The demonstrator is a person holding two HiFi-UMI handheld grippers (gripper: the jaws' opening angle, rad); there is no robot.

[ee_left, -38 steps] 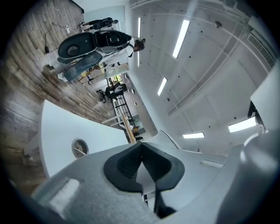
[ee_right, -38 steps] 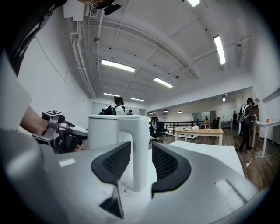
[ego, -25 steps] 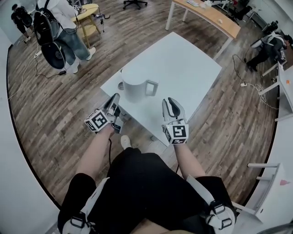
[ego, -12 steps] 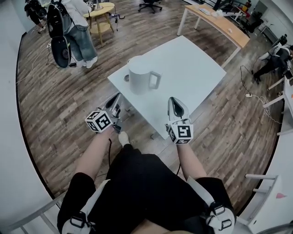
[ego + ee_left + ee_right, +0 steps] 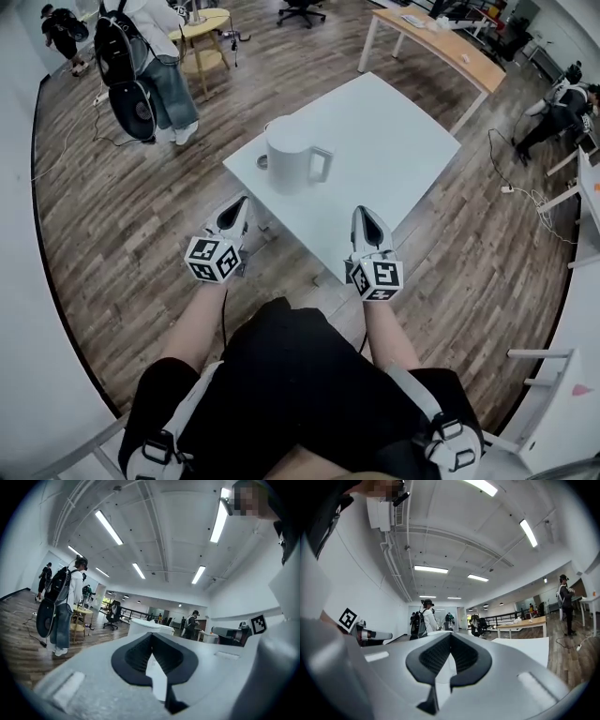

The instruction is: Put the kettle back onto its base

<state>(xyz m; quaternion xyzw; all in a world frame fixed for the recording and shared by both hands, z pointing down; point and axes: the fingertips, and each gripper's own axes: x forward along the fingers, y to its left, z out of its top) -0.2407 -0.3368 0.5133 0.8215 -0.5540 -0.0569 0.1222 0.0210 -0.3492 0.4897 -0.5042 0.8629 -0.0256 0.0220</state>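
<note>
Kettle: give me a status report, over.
Left gripper shut, empty; right gripper just closed on nothing. Kettle upright on white table, untouched; round disc beside it, likely its base. Nothing between grippers and kettle.

Both held level, side by side: left tool (image 5: 238,206), right tool (image 5: 366,216). Left jaws together. Right jaws just closing, now together, nothing between.

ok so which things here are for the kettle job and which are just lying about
For the job: kettle, round base beside it, white table under both.
Lying about: wooden desk, yellow side table, office chair.
</note>
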